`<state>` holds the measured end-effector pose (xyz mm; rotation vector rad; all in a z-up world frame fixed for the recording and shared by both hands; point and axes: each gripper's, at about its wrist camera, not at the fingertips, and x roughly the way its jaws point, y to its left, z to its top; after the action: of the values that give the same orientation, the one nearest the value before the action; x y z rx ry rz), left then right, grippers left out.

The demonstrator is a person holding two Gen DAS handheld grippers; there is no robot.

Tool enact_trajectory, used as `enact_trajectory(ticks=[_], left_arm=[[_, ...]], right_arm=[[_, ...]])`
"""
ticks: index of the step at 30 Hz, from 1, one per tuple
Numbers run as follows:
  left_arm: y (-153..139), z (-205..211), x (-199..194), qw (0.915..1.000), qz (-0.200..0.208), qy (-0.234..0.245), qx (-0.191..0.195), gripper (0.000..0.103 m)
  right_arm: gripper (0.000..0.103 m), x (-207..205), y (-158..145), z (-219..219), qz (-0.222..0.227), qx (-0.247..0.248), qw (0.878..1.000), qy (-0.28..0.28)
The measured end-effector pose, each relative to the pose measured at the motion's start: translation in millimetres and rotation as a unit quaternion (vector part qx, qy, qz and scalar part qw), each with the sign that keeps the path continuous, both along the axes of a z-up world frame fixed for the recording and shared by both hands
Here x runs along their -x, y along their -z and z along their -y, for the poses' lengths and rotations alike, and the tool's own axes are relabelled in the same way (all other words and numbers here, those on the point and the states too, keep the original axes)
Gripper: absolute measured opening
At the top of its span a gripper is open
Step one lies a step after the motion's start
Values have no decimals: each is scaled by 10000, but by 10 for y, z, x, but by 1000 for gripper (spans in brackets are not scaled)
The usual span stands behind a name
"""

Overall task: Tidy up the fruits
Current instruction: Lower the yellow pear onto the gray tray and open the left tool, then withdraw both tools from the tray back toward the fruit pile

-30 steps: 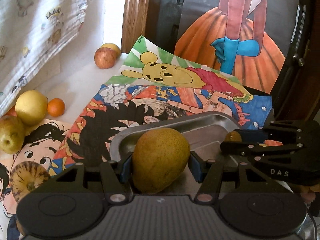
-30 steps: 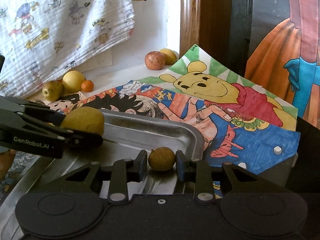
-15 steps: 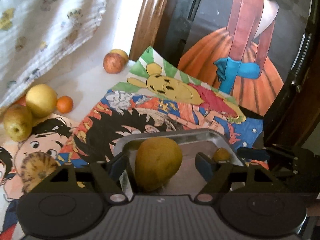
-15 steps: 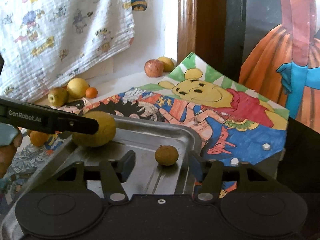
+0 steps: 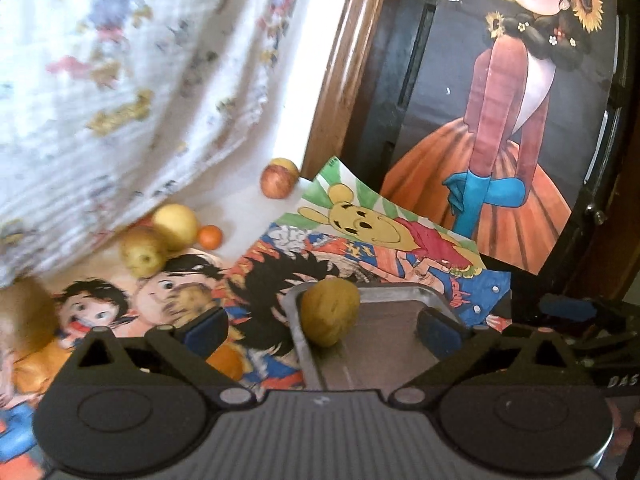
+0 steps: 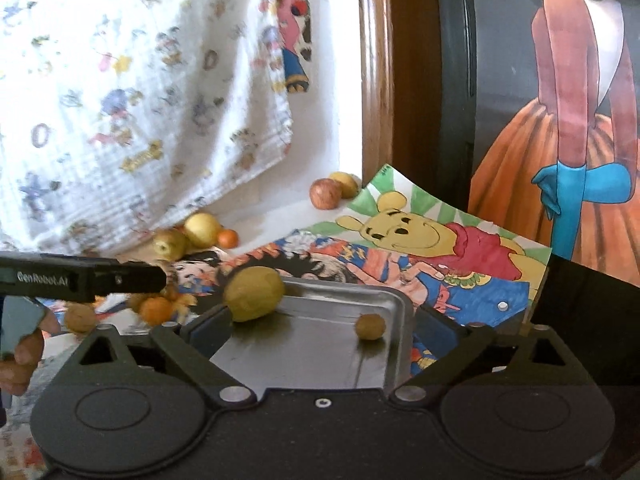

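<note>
A large brownish-yellow pear [image 5: 330, 312] lies in the far left corner of the metal tray [image 5: 384, 352]. My left gripper [image 5: 322, 326] is open, its blue pads wide apart on either side of the pear and clear of it. In the right wrist view the same pear [image 6: 254, 294] and a small round brown fruit [image 6: 371, 326] rest on the tray [image 6: 304, 348]. My right gripper [image 6: 324, 326] is open and holds nothing. The small fruit is hidden in the left wrist view.
Loose fruit lies on the coloured drawings to the left: a red apple [image 6: 325, 195], a yellow apple [image 6: 202, 230], a green apple [image 6: 170, 244], a small orange [image 6: 228, 238], an orange [image 6: 156, 310]. A hand [image 6: 20, 352] holds the left gripper. A printed cloth [image 6: 140, 80] hangs behind.
Both grippers have opened and drawn back and up. The pear has left the left gripper and the small fruit the right one; both now lie in the tray.
</note>
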<state>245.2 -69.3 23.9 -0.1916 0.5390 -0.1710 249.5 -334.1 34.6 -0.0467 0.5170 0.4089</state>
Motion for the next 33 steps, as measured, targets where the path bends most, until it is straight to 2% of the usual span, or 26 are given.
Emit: enact_trajectory(ticks=[5, 14, 25, 33], left_arm=[[-69, -37, 388, 9993, 184, -112, -297, 103], [-28, -193, 975, 9992, 128, -286, -251, 103], [189, -549, 1492, 9982, -144, -454, -377, 103], [316, -799, 1641, 9960, -473, -708, -285, 103]], right_arm=[[102, 354, -136, -68, 70, -134, 9999, -23], [102, 935, -181, -177, -187, -334, 9993, 32], [102, 1463, 111, -395, -821, -377, 9958, 176], [102, 1594, 370, -572, -1418, -330, 9889, 282]])
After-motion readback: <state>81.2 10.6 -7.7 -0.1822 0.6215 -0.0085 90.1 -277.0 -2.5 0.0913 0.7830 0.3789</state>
